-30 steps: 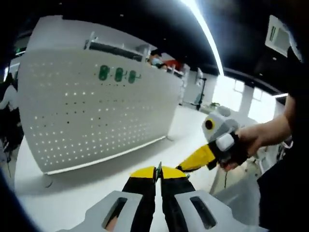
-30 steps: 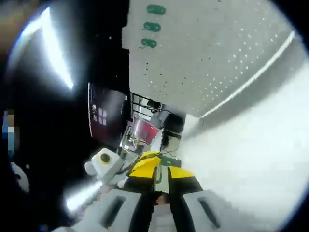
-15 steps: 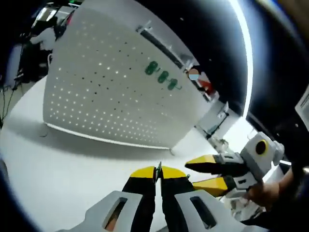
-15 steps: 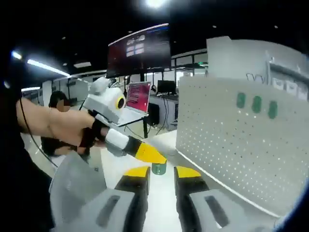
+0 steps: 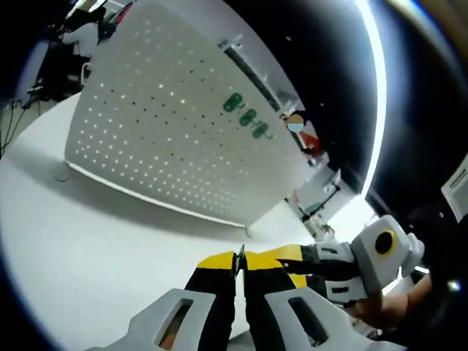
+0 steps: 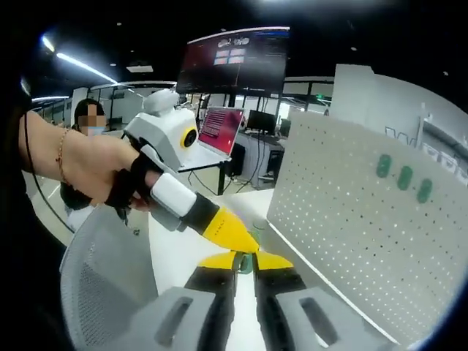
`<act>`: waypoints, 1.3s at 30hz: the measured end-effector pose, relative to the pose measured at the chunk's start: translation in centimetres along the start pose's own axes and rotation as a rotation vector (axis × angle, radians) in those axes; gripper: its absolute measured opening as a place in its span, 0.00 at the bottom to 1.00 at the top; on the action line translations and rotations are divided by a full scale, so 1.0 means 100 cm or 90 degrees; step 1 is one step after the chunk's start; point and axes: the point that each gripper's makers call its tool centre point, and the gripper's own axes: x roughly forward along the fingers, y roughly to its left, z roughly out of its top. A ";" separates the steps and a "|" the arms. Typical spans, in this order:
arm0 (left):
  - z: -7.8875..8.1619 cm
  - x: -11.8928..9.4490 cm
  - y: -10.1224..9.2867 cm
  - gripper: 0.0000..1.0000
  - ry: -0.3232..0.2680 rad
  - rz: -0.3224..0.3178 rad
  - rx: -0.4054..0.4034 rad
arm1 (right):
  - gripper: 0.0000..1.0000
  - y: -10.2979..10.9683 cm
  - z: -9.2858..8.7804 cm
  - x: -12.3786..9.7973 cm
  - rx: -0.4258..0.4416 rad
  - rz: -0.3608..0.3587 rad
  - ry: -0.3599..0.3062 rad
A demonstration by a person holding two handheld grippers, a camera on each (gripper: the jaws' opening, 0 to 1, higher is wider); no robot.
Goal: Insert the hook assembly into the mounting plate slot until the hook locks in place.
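The left tool is closed narrow on a thin green hook over the white bench. The right tool pinches a green piece beside it. The white pegboard stands upright on the bench, with three green hooks near its top edge.

Pegboard upright on table; three hooks side by side on its face.
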 end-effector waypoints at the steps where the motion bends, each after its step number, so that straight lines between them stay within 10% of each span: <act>1: 0.000 -0.001 0.000 0.02 -0.002 0.000 -0.002 | 0.04 0.001 -0.001 -0.001 -0.001 -0.001 0.003; 20: 0.002 -0.008 -0.008 0.03 -0.018 -0.034 -0.068 | 0.00 0.007 0.008 -0.009 0.028 -0.001 -0.020; 29: 0.013 -0.006 -0.014 0.06 -0.045 -0.038 0.073 | 0.00 -0.001 0.008 -0.011 0.064 -0.002 -0.028; 32: 0.035 -0.013 -0.018 0.18 -0.121 -0.042 0.083 | 0.00 -0.005 0.009 -0.013 0.073 -0.009 -0.032; 39: 0.039 -0.023 -0.017 0.55 -0.106 -0.030 0.195 | 0.00 -0.023 0.011 -0.016 0.152 -0.028 -0.064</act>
